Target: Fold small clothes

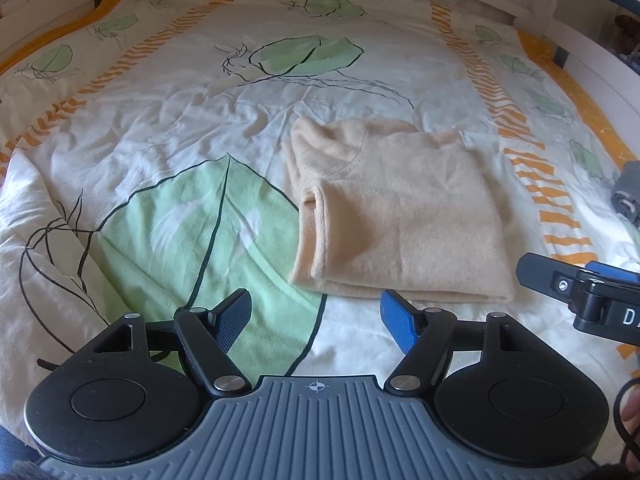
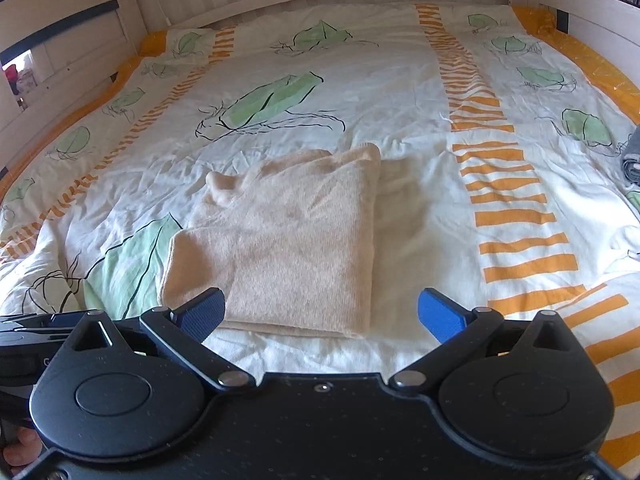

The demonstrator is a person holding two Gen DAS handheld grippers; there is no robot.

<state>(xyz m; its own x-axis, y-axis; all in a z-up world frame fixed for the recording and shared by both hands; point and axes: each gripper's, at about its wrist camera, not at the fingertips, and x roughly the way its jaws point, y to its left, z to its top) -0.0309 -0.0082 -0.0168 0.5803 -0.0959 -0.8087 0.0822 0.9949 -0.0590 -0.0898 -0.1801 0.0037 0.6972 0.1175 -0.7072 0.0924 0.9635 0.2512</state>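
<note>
Both wrist views look low and forward across the bed [image 1: 168,120], near the folded garment [image 1: 400,216] they share.

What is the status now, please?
Left gripper open, empty. Right gripper open, empty. Beige sweater folded on the bedspread. Nothing in the way.

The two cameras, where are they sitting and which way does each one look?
Left wrist: sits on the left gripper, looks along its open fingers across the bed at the folded peach garment; the right gripper pokes in at right.
Right wrist: sits on the right gripper, faces the same garment; a thumb shows lower left.
Shared: garment, leaf-print cover, a grey cloth at far right.
</note>
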